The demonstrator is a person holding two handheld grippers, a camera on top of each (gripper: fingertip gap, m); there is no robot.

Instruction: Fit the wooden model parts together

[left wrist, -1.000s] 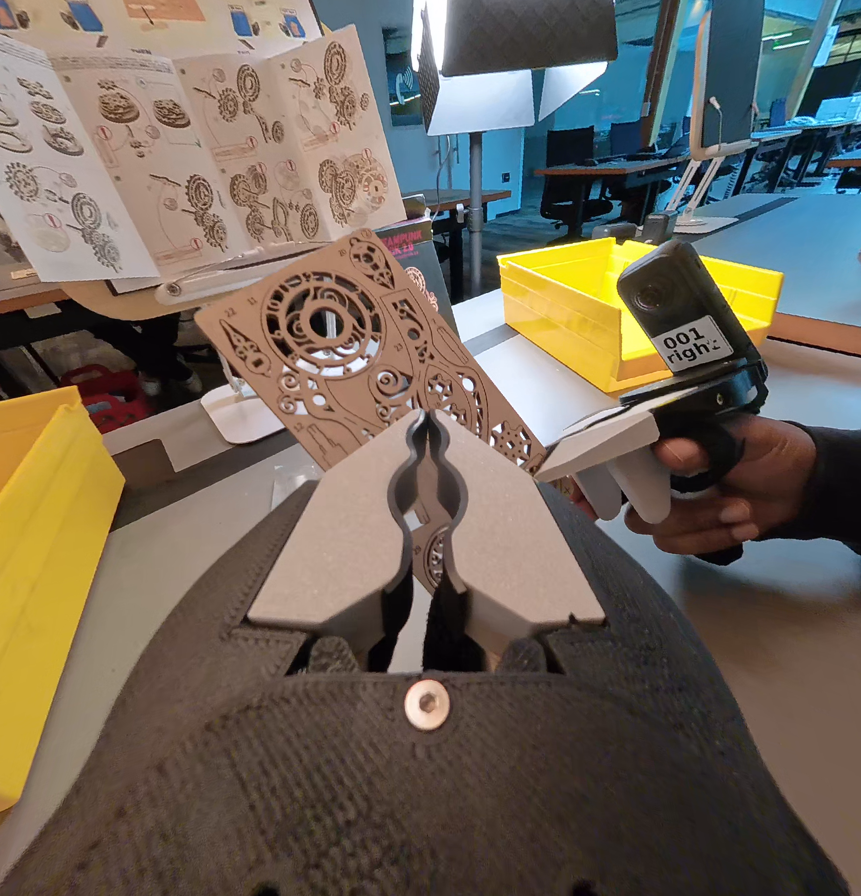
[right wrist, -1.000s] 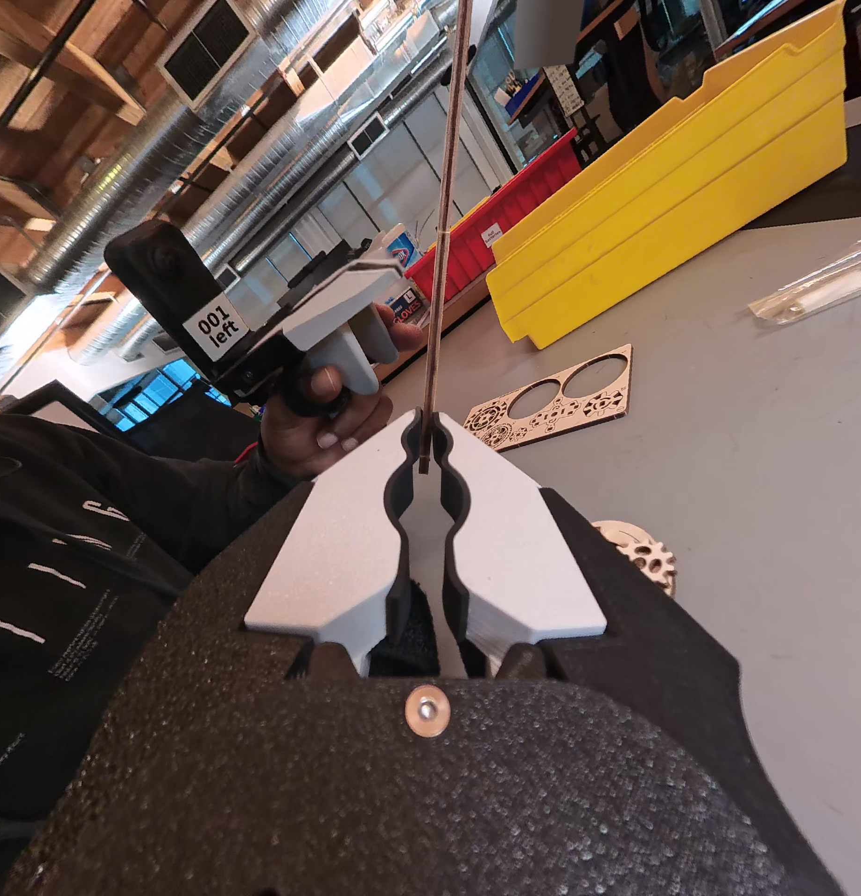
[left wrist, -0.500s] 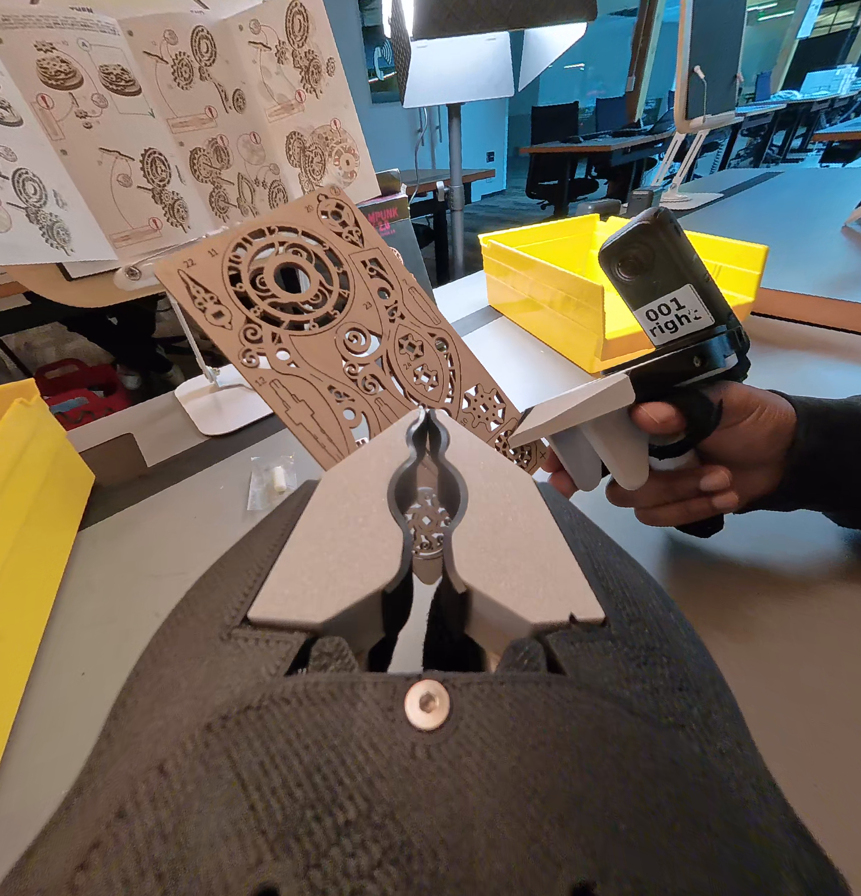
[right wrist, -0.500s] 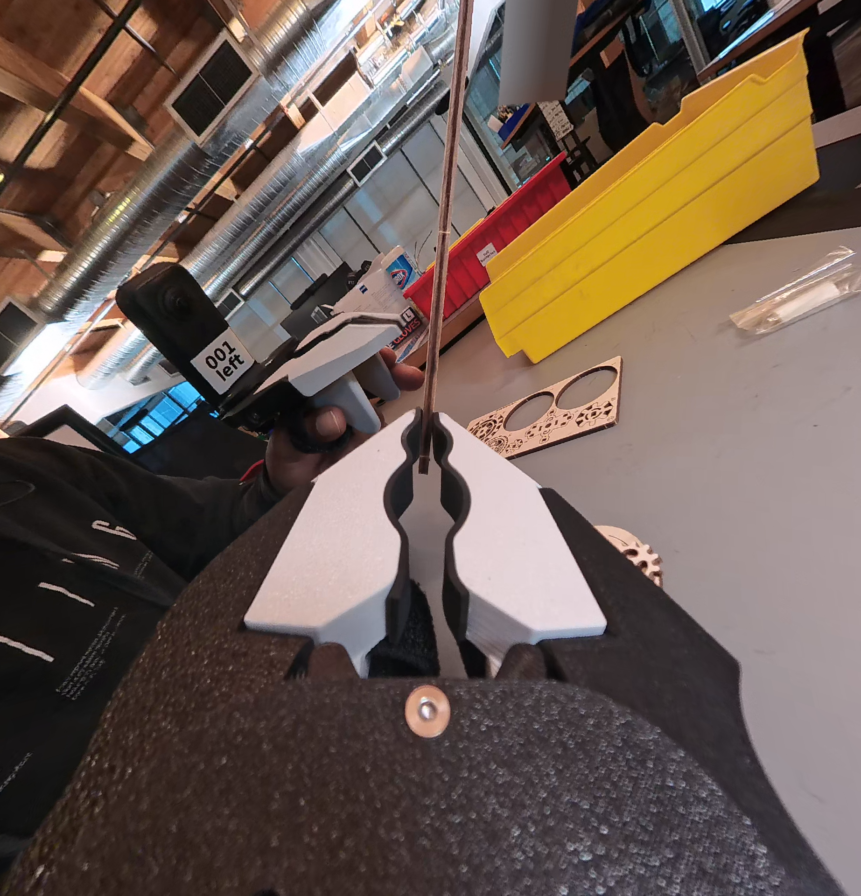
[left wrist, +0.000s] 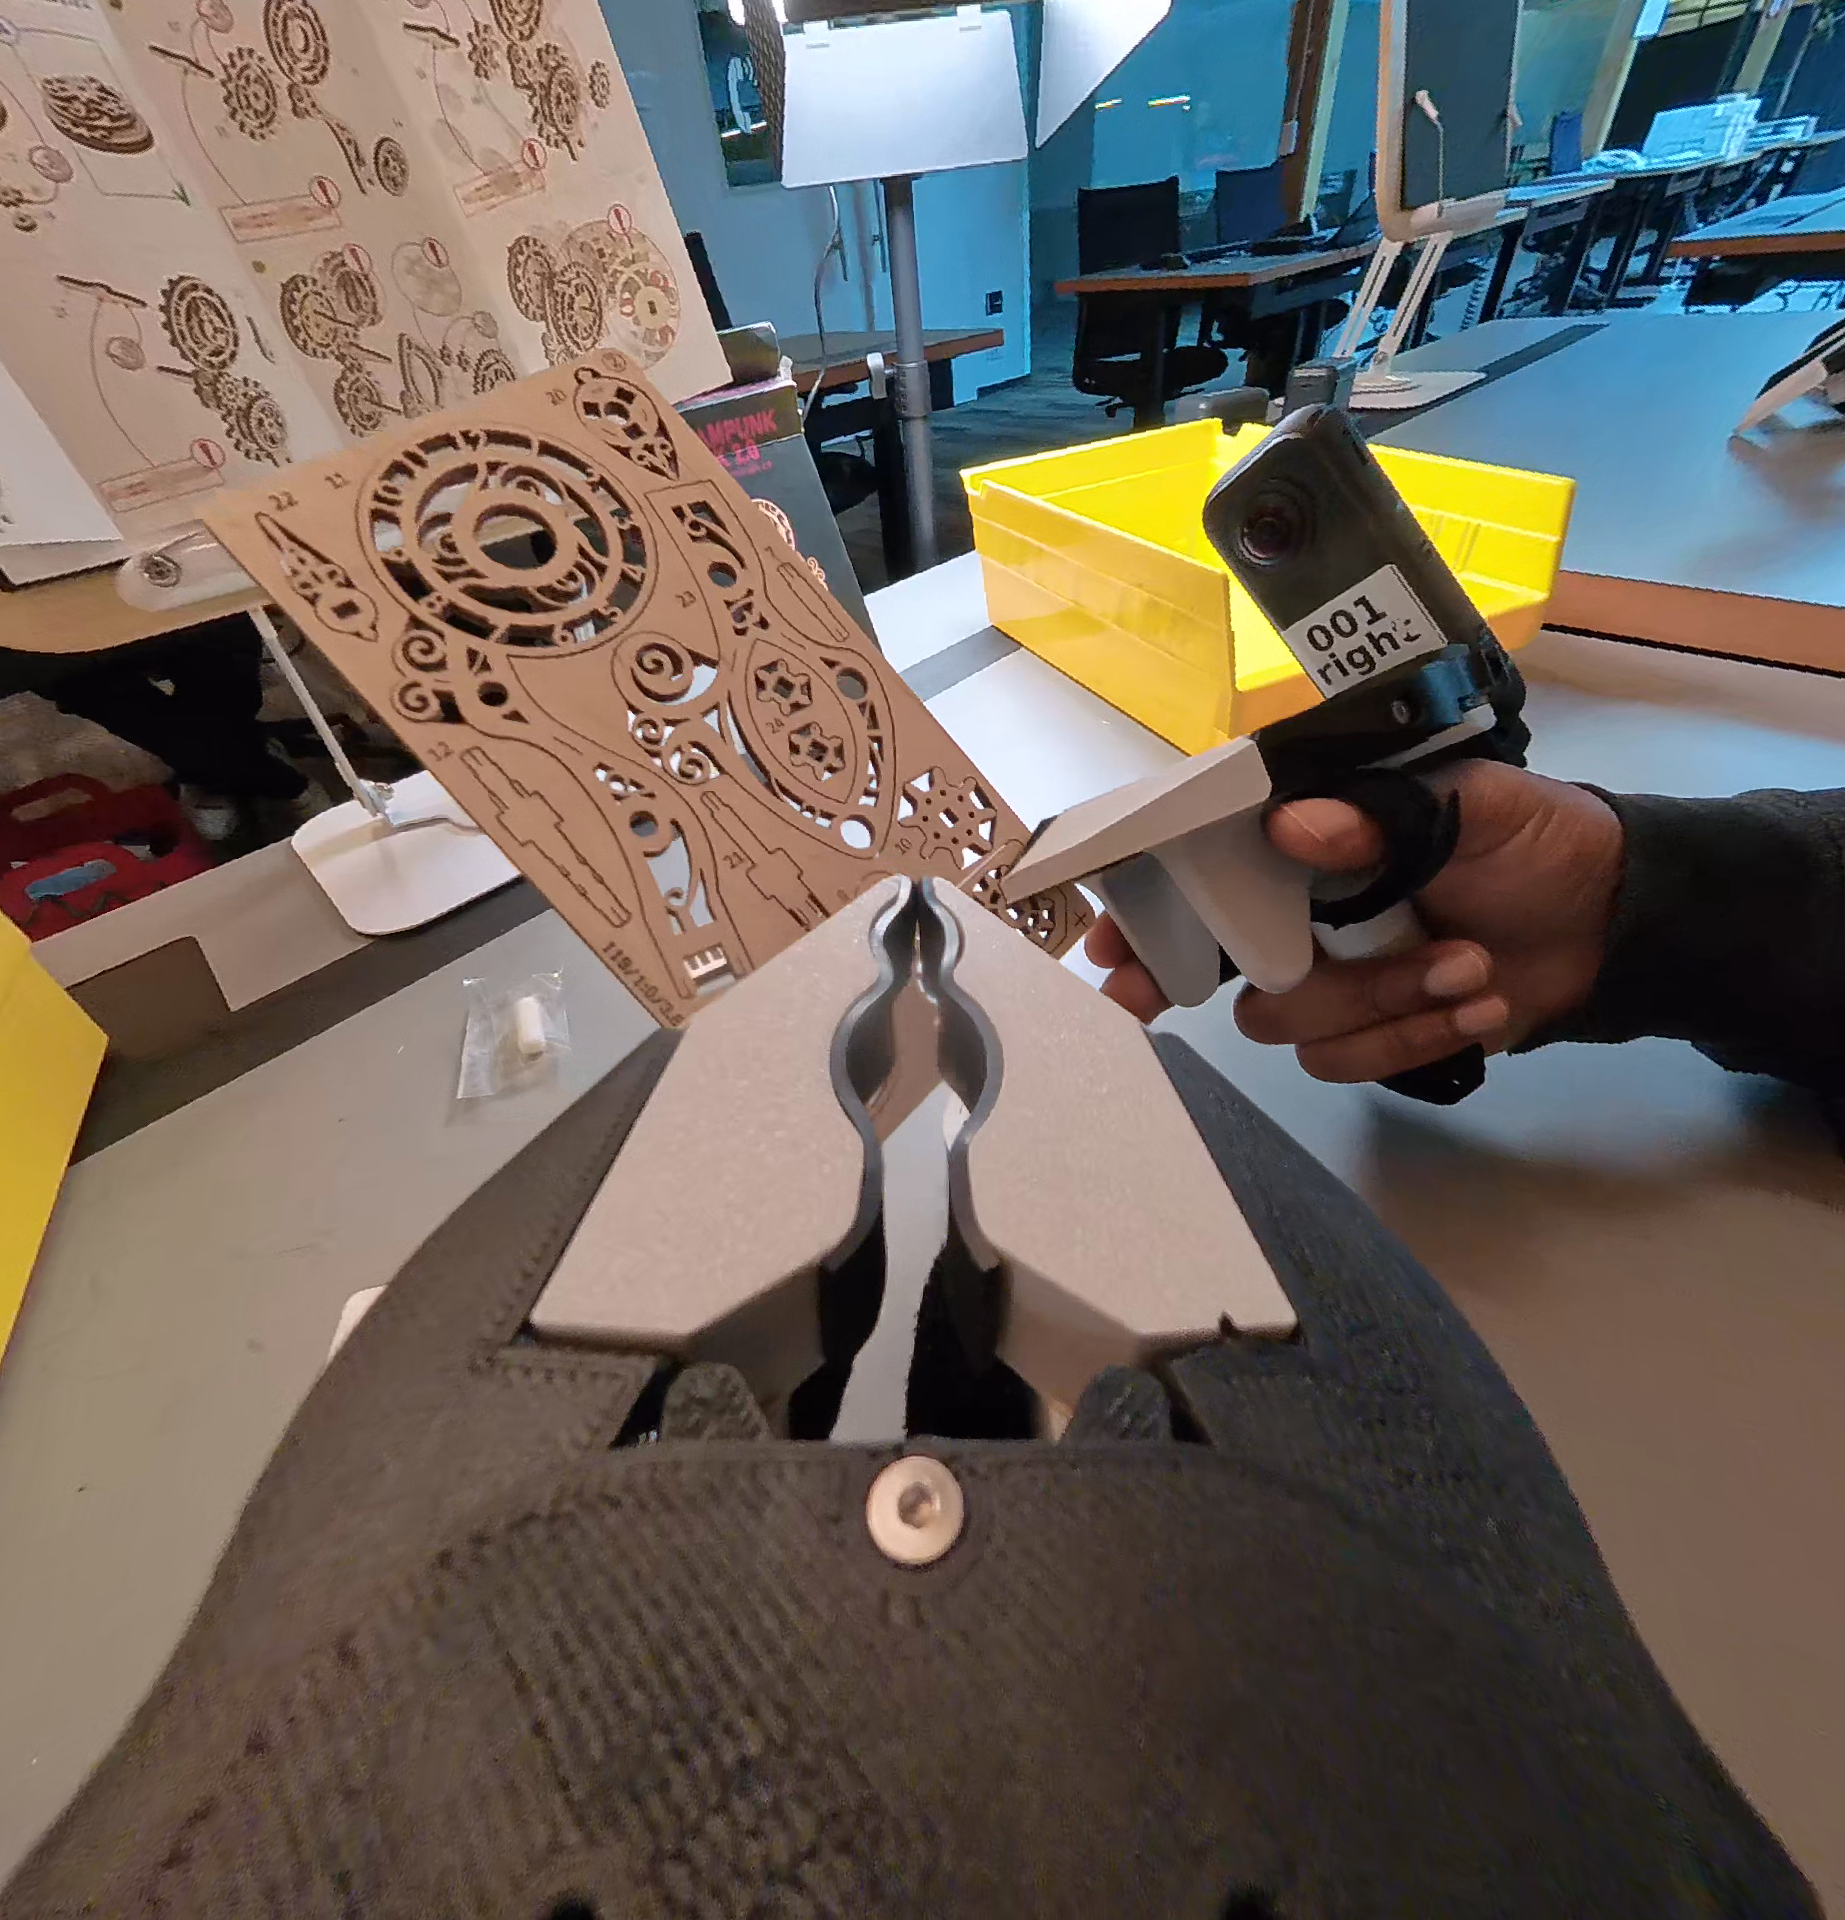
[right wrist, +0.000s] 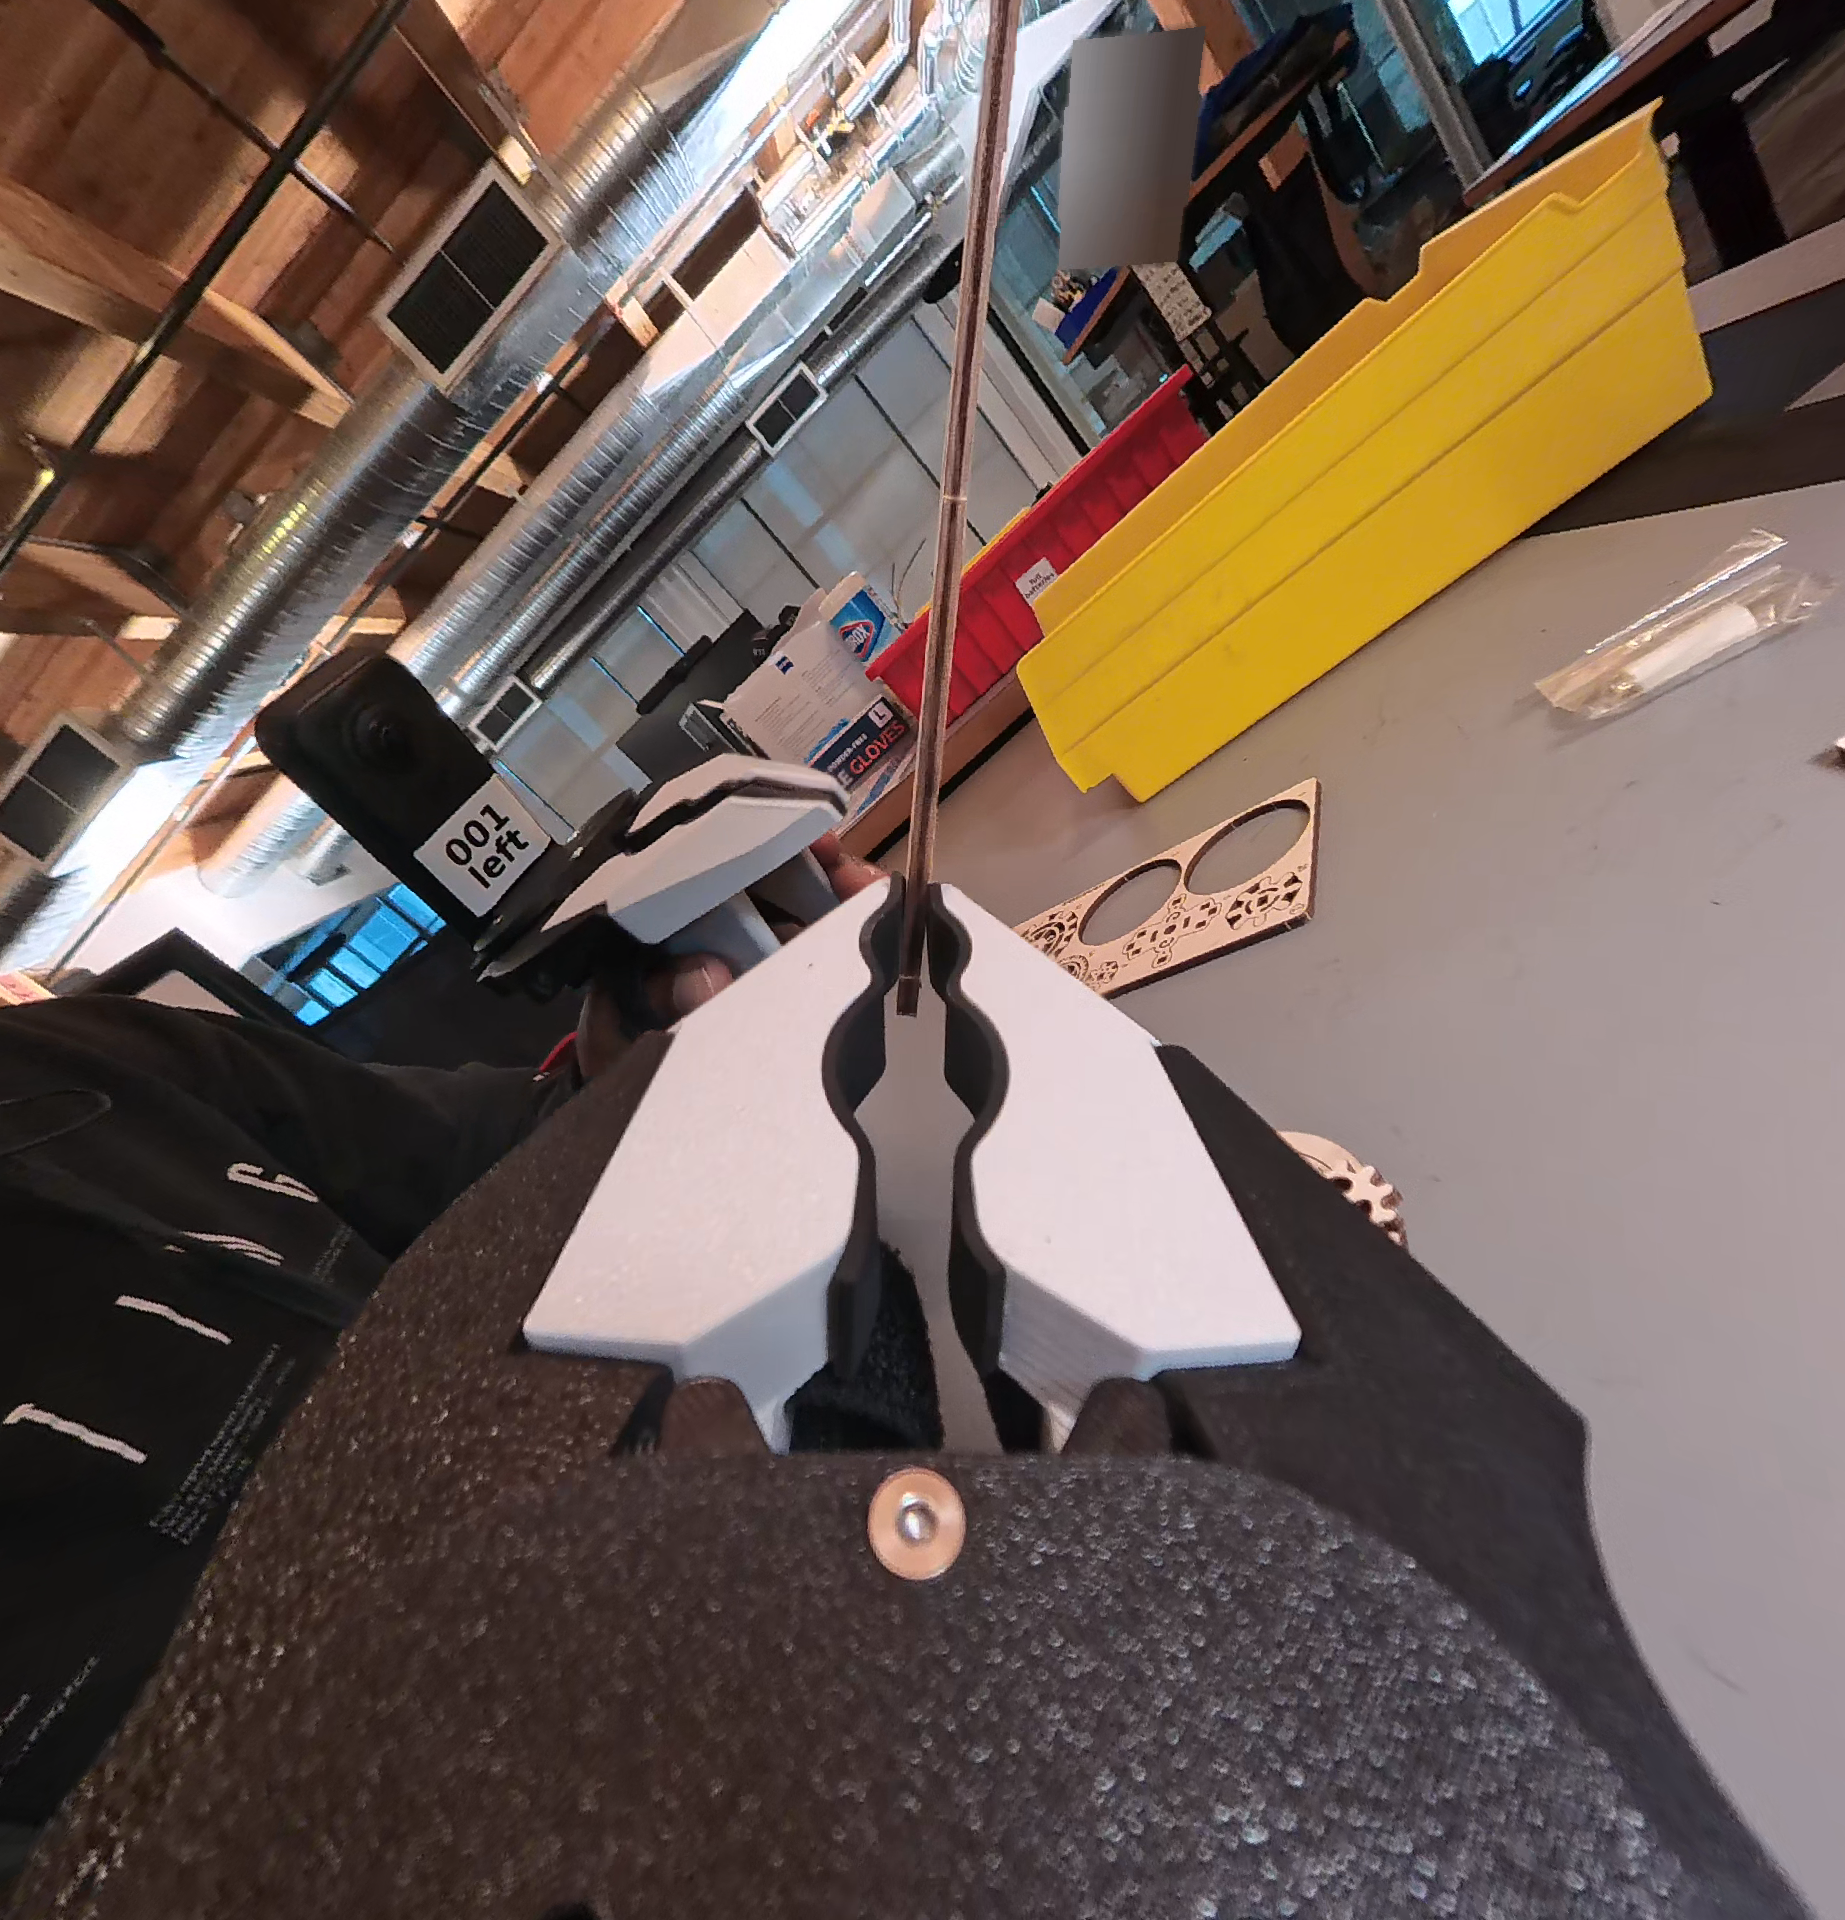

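While a laser-cut wooden sheet (left wrist: 627,686) of gear and scroll parts stands tilted above the grey table (left wrist: 1520,1299), the right gripper (right wrist: 916,940) pinches its lower corner, jaws closed tight on the thin edge. From the right wrist view the sheet (right wrist: 957,499) shows edge-on, a narrow strip rising straight from between the white fingertips (right wrist: 1011,997). The left gripper (left wrist: 916,894) sits just in front of the sheet's lower edge with its jaws drawn nearly together; whether a small piece is caught at its tips cannot be told. In the left wrist view the right gripper (left wrist: 1032,868) meets the sheet at its lower right corner, held by a hand (left wrist: 1437,914) in a dark sleeve. In the right wrist view the left gripper (right wrist: 793,805) hangs to the left of the sheet, close beside it.

A second wooden sheet (right wrist: 1188,914) with two round holes lies flat on the table beyond the right gripper, and a loose wooden gear (right wrist: 1359,1190) rests just right of it. A small clear bag (left wrist: 513,1029) lies on the table to the left of the left gripper. Yellow bins (left wrist: 1157,582) stand at the table's far side, and printed instruction pages (left wrist: 305,239) hang behind the sheet.
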